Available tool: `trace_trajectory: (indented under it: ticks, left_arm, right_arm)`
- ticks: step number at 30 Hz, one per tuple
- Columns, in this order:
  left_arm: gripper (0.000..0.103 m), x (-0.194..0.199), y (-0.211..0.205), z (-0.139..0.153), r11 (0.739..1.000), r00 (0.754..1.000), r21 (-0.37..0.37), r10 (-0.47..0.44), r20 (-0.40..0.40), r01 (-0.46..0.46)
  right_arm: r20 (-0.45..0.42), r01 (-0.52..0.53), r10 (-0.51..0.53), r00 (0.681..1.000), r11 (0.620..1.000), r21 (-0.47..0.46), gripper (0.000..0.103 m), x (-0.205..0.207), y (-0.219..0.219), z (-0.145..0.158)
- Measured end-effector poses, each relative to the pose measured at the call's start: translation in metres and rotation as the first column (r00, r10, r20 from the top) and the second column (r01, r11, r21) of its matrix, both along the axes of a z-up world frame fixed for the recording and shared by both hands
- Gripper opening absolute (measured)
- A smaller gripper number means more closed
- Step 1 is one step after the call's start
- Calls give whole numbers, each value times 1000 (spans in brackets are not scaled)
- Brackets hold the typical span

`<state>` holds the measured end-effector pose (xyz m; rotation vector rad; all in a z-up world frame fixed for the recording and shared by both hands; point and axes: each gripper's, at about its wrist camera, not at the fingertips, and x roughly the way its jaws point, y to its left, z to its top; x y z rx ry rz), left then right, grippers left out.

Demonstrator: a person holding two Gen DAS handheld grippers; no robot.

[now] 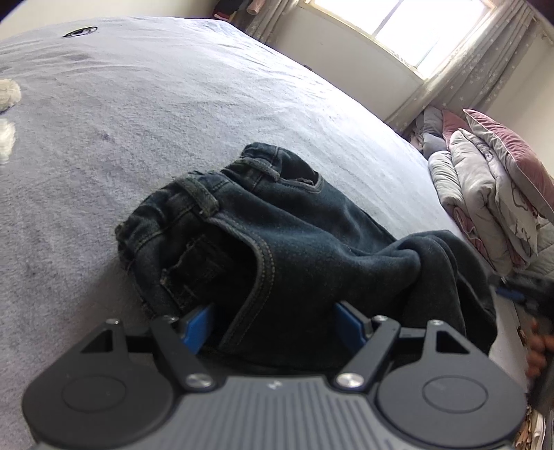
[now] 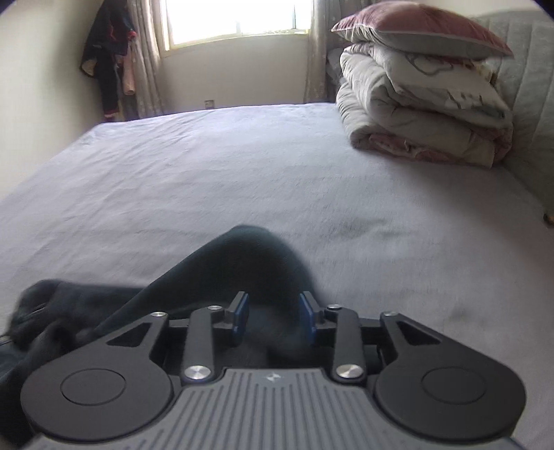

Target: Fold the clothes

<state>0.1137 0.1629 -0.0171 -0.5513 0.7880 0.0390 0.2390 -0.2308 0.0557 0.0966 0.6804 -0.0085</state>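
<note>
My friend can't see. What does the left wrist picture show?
Dark blue jeans lie bunched on a grey bedsheet, with the left gripper wide around their near edge. Folded quilts and a bright window sit beyond.

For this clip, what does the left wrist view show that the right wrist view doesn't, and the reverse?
Only the left wrist view: the waistband, belt loops and pocket stitching of the dark blue denim jeans, two white fluffy items at the left edge, and the other gripper with fingers of a hand at the right edge.

Only the right wrist view: dark clothes hanging in the corner and the grey padded headboard.

Both: the pale grey bed sheet, the window, the stacked folded quilts topped by a pink pillow, and jeans fabric between blue-padded jaws.
</note>
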Motion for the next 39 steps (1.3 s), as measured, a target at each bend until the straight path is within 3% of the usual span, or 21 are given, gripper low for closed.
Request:
trace_trajectory:
  ticks: [6, 12, 17, 23, 24, 25, 27, 29, 32, 37, 39]
  left_arm:
    - [76, -14, 7, 5, 1000, 1000, -19, 16, 7, -16]
    - [76, -36, 25, 6, 997, 997, -38, 73, 12, -73]
    - [76, -41, 41, -3, 984, 990, -106, 141, -18, -142]
    - [58, -33, 49, -32, 951, 984, -258, 149, -96, -169]
    - [54, -31, 49, -37, 945, 983, -275, 155, -99, -177]
    - [53, -29, 49, -41, 939, 982, -290, 162, -101, -185]
    - [34, -26, 48, -47, 932, 982, -312, 164, -95, -186]
    - [26, -23, 46, -50, 934, 983, -310, 163, -80, -180]
    - [18, -26, 42, -46, 938, 983, -295, 175, -52, -183]
    - [15, -37, 38, -24, 952, 977, -230, 213, 21, -203]
    - [14, -42, 38, -15, 956, 971, -200, 232, 55, -217]
  right_arm:
    - [-44, -69, 71, 997, 997, 34, 54, -86, 1, 1]
    - [-88, -61, 75, 993, 986, 154, 57, -155, -5, -14]
    - [-122, -45, 76, 990, 970, 238, 58, -186, -9, -34]
    - [-200, -2, 79, 977, 935, 356, 58, -191, -11, -65]
    - [-199, 2, 75, 977, 933, 359, 56, -190, -11, -67]
    - [-198, 6, 71, 978, 932, 362, 44, -190, -11, -68]
    - [-184, 13, 64, 981, 920, 391, 21, -191, -14, -67]
    - [-159, 19, 58, 986, 896, 443, 17, -193, -21, -62]
    - [-75, 13, 23, 997, 893, 449, 15, -202, -30, -41]
    - [49, 92, -113, 992, 946, 311, 15, -209, -43, -11]
    - [69, 136, -161, 985, 950, 280, 14, -205, -51, -4]
